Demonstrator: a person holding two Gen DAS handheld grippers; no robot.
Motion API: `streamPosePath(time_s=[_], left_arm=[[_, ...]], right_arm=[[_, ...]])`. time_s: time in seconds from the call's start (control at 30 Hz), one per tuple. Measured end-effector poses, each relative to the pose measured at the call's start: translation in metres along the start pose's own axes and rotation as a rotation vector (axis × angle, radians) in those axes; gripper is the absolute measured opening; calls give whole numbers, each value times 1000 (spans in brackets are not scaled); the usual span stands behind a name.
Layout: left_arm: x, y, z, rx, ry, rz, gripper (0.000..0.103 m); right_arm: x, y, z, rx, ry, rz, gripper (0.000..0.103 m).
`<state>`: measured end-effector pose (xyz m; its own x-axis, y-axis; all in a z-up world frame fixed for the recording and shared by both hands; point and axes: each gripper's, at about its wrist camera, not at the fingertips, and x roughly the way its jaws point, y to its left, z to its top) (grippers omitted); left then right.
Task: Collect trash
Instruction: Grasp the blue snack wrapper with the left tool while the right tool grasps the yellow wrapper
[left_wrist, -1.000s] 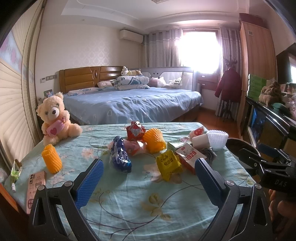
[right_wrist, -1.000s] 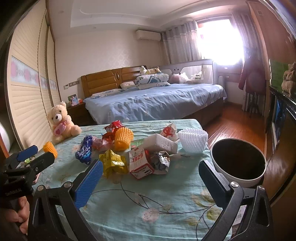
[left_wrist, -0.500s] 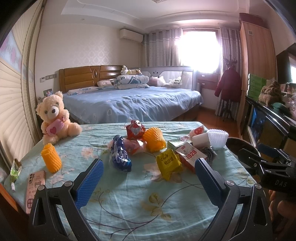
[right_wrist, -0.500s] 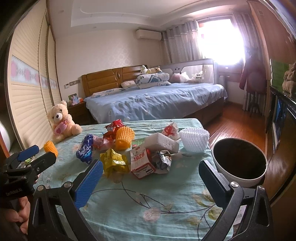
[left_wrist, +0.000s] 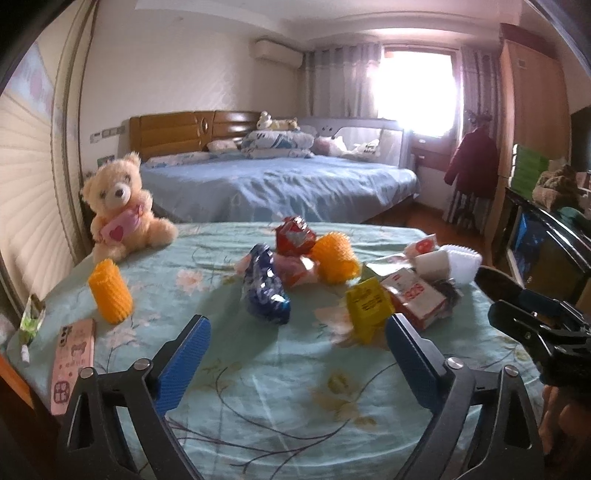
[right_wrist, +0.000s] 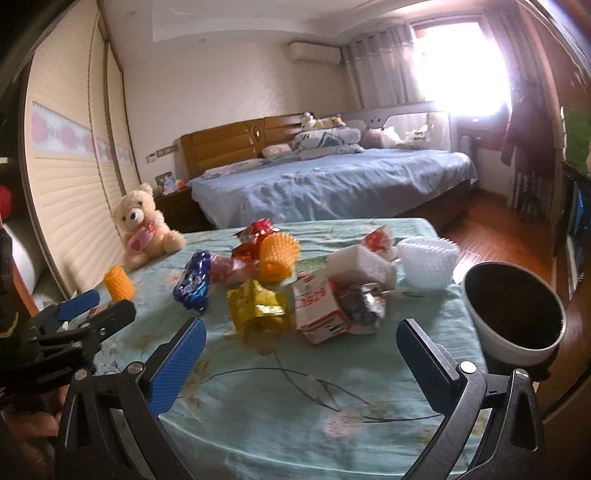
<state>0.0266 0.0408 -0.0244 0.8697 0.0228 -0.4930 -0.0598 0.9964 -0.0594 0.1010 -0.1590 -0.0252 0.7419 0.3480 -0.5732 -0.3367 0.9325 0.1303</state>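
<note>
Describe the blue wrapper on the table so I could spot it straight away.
Start at the table with the flowered green cloth, in front of the bed. In the heap of trash at its middle, look to the teddy bear's side. The blue wrapper lies there, the only dark blue, shiny crumpled packet, beside a pink one.

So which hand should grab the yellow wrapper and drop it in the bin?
Probably the right. The bin stands at the table's right edge, beside the right gripper, whose open jaws face the yellow wrapper. The left gripper sits farther from the bin.
</note>
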Motion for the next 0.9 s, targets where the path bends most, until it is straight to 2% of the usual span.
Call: streamPosePath(time_s=[0.1, 0.4, 0.57, 0.73, 0.9], left_arm=[[12, 9, 2, -21, 33, 6, 91], [50, 31, 20, -36, 77, 19, 89], [77, 43, 30, -38, 104, 8, 87], [106, 46, 37, -18, 143, -23, 84], [136, 49, 39, -13, 203, -51, 76]], right_arm=[[13, 5, -1, 13, 40, 43, 101], [63, 20, 1, 27, 163, 118, 84], [85, 25, 3, 28, 209, 139, 73], [106, 27, 6, 34, 247, 144, 69], [125, 26, 6, 33, 287, 143, 65]])
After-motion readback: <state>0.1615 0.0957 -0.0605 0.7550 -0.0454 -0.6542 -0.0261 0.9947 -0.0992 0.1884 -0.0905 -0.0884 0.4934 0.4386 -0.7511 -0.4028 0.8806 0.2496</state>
